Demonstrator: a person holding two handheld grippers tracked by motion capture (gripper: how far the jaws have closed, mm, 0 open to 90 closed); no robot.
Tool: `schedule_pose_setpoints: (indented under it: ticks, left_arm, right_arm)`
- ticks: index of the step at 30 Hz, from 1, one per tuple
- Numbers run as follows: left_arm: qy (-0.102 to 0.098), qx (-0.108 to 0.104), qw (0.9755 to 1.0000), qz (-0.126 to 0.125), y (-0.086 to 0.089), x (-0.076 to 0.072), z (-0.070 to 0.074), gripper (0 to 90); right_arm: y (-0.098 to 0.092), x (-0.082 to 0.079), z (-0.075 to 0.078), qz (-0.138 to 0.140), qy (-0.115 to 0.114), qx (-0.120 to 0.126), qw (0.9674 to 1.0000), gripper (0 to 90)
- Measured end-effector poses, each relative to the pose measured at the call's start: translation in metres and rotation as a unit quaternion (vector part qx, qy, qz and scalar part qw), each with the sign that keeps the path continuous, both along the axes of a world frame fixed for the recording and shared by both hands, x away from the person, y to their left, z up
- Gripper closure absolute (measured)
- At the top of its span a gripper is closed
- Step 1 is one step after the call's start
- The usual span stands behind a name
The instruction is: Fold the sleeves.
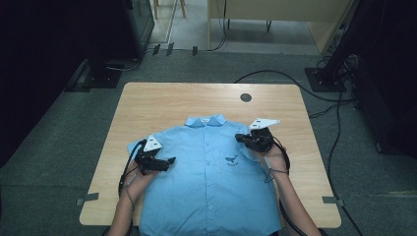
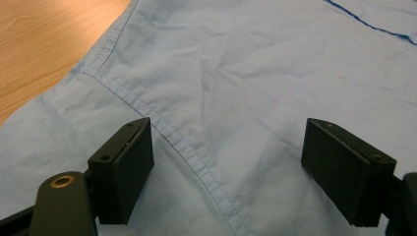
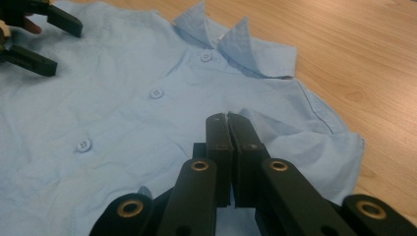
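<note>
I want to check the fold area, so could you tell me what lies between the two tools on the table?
Between the left tool and the right tool lies the blue shirt, its button placket running down the middle, clearest in the high view.

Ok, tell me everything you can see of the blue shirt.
The shirt is light blue woven cloth, lying front up and buttoned on the wooden table, collar away from the person, hem over the near edge. A small dark emblem marks the chest. The right gripper is shut at a raised fold near one shoulder; the left gripper stands open over a sleeve seam.
</note>
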State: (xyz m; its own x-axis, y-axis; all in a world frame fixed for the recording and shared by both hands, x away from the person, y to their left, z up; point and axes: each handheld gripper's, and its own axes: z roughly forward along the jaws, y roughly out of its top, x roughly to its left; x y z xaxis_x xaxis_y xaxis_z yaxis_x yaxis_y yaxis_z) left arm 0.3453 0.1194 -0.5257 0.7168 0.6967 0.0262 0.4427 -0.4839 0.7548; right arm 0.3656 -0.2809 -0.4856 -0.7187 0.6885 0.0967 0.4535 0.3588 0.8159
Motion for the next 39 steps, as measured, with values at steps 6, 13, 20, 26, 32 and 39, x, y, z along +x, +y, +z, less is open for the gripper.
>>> schedule_pose_setpoints:
  ticks: [6,13,20,26,32,39]
  left_arm:
    - [0.0,0.0,1.0,0.0,0.0,0.0,0.0,19.9]
    - [0.0,0.0,1.0,0.0,0.0,0.0,0.0,19.9]
    - [0.0,0.001,1.0,0.0,0.0,0.0,0.0,19.9]
    - [0.0,0.001,1.0,0.0,0.0,0.0,0.0,19.9]
    - [0.0,0.001,1.0,0.0,0.0,0.0,0.0,19.9]
    - [0.0,0.001,1.0,0.0,0.0,0.0,0.0,19.9]
  right_arm:
    - [0.005,0.001,-0.004,0.001,0.0,-0.004,1.0,88.3]
    - [0.008,0.002,-0.009,-0.001,0.0,-0.006,1.0,87.9]
    - [0.011,0.003,-0.012,-0.001,0.001,-0.01,1.0,87.9]
    - [0.013,0.005,-0.019,-0.005,0.003,-0.013,0.9999,87.4]
    - [0.016,0.005,-0.021,-0.005,0.002,-0.019,0.9998,85.3]
    - [0.018,0.005,-0.022,-0.002,0.0,-0.025,0.9997,84.1]
